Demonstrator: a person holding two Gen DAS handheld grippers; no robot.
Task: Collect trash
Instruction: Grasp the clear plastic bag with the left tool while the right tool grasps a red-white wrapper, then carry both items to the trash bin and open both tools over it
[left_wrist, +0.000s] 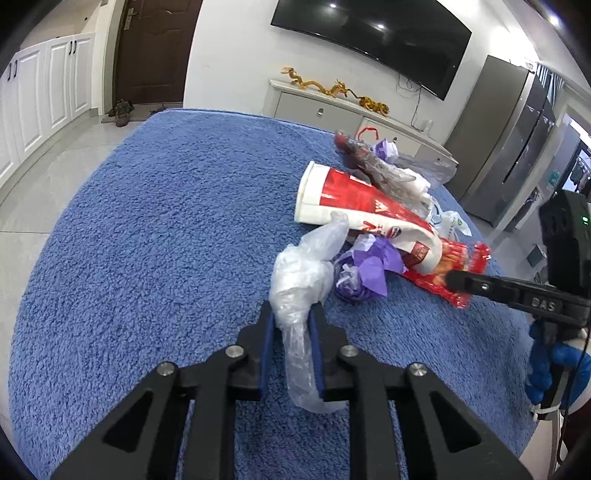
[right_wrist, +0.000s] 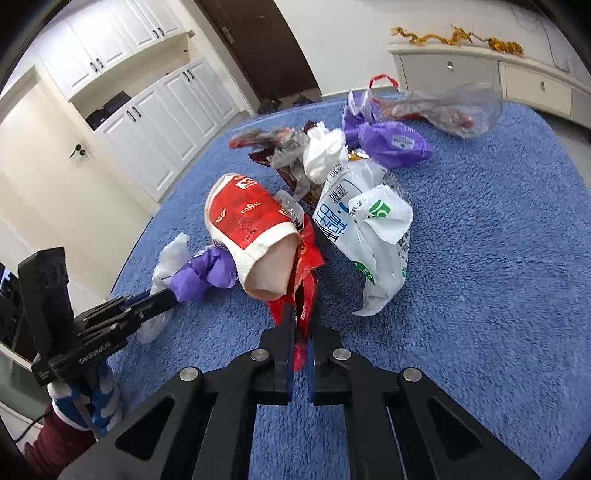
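On the blue fleecy worktop, the left gripper is clamped on a crumpled clear plastic bag, apparently to gather it, with the squashed red-and-white paper cup just ahead, while the right gripper pinches a red foil snack wrapper under that cup.

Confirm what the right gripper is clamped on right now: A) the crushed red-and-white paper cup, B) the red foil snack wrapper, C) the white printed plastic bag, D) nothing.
B: the right gripper has its jaws shut on the red foil snack wrapper, beside the cup, not on it.
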